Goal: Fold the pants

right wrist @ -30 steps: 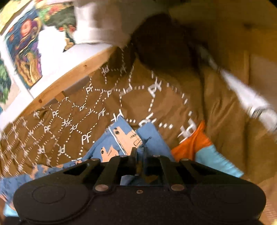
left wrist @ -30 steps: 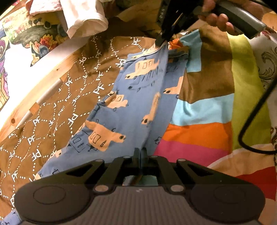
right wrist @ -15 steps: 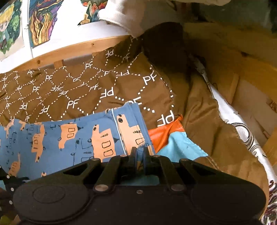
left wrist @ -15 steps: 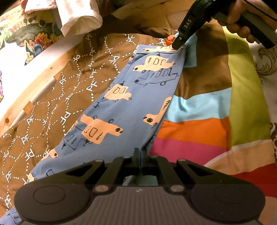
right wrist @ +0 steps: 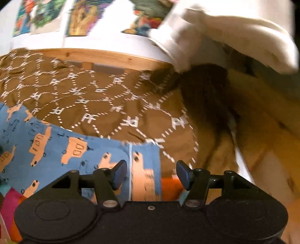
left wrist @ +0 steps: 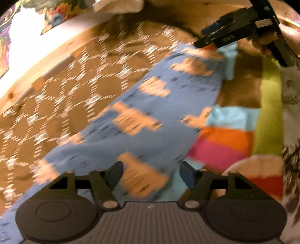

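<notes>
The blue pants [left wrist: 150,116] with orange animal prints lie flat, stretched across the brown patterned blanket and the striped quilt. My left gripper [left wrist: 150,174] is open just above one end of them. My right gripper [right wrist: 150,173] is open above the hemmed other end [right wrist: 142,169] and shows as a black tool [left wrist: 225,35] at the far end in the left wrist view. Neither gripper holds the cloth.
A brown blanket [right wrist: 105,101] with white "PF" pattern covers the bed beside the pants. A striped colourful quilt [left wrist: 234,135] lies on the other side. A wooden bed rail [right wrist: 105,56], a white cloth [right wrist: 225,32] and wall posters [right wrist: 84,15] stand behind.
Both grippers were shut on the ends of the pants and have opened, letting the pants go flat on the bed. Both views are blurred by motion.
</notes>
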The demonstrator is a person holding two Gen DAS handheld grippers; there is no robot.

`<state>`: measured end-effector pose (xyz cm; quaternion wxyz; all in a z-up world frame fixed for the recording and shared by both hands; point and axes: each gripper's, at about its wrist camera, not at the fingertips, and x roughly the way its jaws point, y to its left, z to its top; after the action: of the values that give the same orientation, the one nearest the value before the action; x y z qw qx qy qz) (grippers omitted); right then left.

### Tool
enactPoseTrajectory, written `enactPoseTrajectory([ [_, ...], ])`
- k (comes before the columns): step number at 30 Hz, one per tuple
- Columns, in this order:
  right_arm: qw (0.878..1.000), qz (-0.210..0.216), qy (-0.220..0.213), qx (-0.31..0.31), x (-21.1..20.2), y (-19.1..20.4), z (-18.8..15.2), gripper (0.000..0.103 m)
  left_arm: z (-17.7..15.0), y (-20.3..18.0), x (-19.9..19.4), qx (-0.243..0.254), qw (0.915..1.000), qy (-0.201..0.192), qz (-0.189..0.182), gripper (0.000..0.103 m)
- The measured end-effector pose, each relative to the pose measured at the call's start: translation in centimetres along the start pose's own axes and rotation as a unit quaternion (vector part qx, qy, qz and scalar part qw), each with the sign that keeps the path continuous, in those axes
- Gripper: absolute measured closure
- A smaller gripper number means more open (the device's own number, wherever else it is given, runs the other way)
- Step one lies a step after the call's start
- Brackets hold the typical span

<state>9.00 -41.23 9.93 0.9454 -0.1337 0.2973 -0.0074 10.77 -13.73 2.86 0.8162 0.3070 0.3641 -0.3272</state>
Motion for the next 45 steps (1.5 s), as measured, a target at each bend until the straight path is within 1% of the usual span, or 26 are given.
enactPoseTrajectory([
  [1, 1.0, 0.007, -0.002, -0.01, 0.5, 0.2, 0.4, 0.043, 0.1, 1.1, -0.6, 0.001, 0.9997, 0.02, 0.013, 0.03],
  [4, 0.999, 0.03, 0.012, -0.042, 2.9, 0.7, 1.6, 0.054, 0.3, 4.7, -1.9, -0.024, 0.9957, 0.066, 0.061, 0.029],
  [5, 0.998, 0.033, 0.017, -0.048, 3.6, 0.8, 1.9, 0.062, 0.4, 5.9, -2.1, -0.04, 0.9937, 0.072, 0.076, 0.028],
  [6, 0.998, 0.04, 0.024, -0.051, 4.1, 0.9, 2.1, 0.063, 0.5, 7.1, -2.2, -0.061, 0.9915, 0.072, 0.09, 0.027],
  [7, 0.997, 0.047, 0.033, -0.056, 4.7, 0.9, 2.3, 0.064, 0.5, 8.4, -2.2, -0.085, 0.989, 0.066, 0.102, 0.027],
  [10, 0.996, 0.032, 0.051, -0.071, 6.1, 1.1, 2.3, 0.086, 0.2, 11.4, -1.5, -0.128, 0.9832, 0.011, 0.13, 0.027],
  [11, 0.996, 0.024, 0.054, -0.071, 6.3, 1.0, 2.3, 0.1, 0.0, 12.0, -1.0, -0.126, 0.9821, -0.009, 0.14, 0.027],
  [13, 0.996, 0.006, 0.058, -0.074, 6.7, 0.7, 2.4, 0.1, -0.7, 13.0, 0.3, -0.12, 0.9811, -0.03, 0.149, 0.028],
  [16, 0.994, 0.006, 0.064, -0.085, 6.9, 0.7, 2.2, 0.098, -1.5, 14.9, 2.0, -0.15, 0.9793, -0.016, 0.135, 0.032],
  [17, 0.995, 0.004, 0.059, -0.083, 6.8, 0.8, 2.2, 0.093, -1.8, 15.6, 2.4, -0.157, 0.9797, -0.008, 0.124, 0.033],
  [18, 0.996, 0.007, 0.052, -0.077, 6.5, 0.9, 2.4, 0.081, -1.8, 16.1, 2.8, -0.158, 0.9809, 0.001, 0.113, 0.038],
  [19, 0.996, 0.011, 0.041, -0.074, 6.2, 1.3, 2.7, 0.074, -2.1, 16.5, 2.9, -0.153, 0.9823, 0.004, 0.108, 0.04],
  [20, 0.996, 0.022, 0.03, -0.078, 5.9, 1.7, 2.9, 0.062, -2.2, 16.9, 3.0, -0.15, 0.9831, 0.005, 0.105, 0.041],
  [21, 0.995, 0.043, 0.02, -0.088, 5.7, 2.4, 3.1, 0.058, -2.4, 17.3, 3.1, -0.151, 0.9836, 0.005, 0.1, 0.041],
  [25, 0.981, 0.149, 0.023, -0.122, 6.3, 5.7, 4.1, 0.056, -1.8, 19.4, 4.1, -0.183, 0.981, 0.027, 0.059, 0.041],
  [27, 0.971, 0.19, 0.032, -0.141, 7.1, 7.4, 4.5, 0.056, -1.4, 20.2, 4.5, -0.199, 0.9785, 0.032, 0.043, 0.043],
  [28, 0.967, 0.203, 0.035, -0.15, 7.5, 8.1, 4.7, 0.056, -1.2, 20.5, 4.7, -0.204, 0.9774, 0.037, 0.039, 0.046],
  [30, 0.96, 0.217, 0.039, -0.172, 8.3, 9.5, 4.9, 0.056, -0.7, 20.8, 5.6, -0.208, 0.9754, 0.062, 0.037, 0.065],
  [31, 0.958, 0.221, 0.041, -0.18, 8.7, 9.8, 5.1, 0.056, -0.6, 20.9, 5.9, -0.208, 0.9748, 0.072, 0.038, 0.069],
  [33, 0.954, 0.224, 0.046, -0.192, 9.2, 10.6, 5.2, 0.058, -0.5, 20.8, 6.4, -0.211, 0.9728, 0.084, 0.049, 0.09],
  [34, 0.953, 0.225, 0.05, -0.196, 9.4, 10.7, 5.2, 0.06, -0.5, 20.8, 6.5, -0.212, 0.9718, 0.088, 0.056, 0.094],
  [35, 0.952, 0.222, 0.057, -0.203, 9.7, 11.0, 5.1, 0.067, -0.5, 20.7, 6.6, -0.211, 0.971, 0.092, 0.064, 0.1],
  [36, 0.952, 0.216, 0.062, -0.209, 9.9, 11.2, 4.9, 0.079, -0.5, 20.6, 6.6, -0.209, 0.9713, 0.092, 0.068, 0.102],
  [37, 0.951, 0.209, 0.07, -0.217, 10.1, 11.4, 4.6, 0.083, -0.4, 20.4, 6.4, -0.205, 0.972, 0.088, 0.073, 0.102],
  [39, 0.95, 0.204, 0.073, -0.224, 10.2, 11.5, 4.2, 0.101, -0.1, 19.9, 6.1, -0.193, 0.9735, 0.08, 0.094, 0.102],
  [45, 0.957, 0.175, 0.053, -0.226, 9.9, 11.2, 4.3, 0.103, 0.6, 19.4, 5.3, -0.205, 0.9675, 0.058, 0.136, 0.103],
])
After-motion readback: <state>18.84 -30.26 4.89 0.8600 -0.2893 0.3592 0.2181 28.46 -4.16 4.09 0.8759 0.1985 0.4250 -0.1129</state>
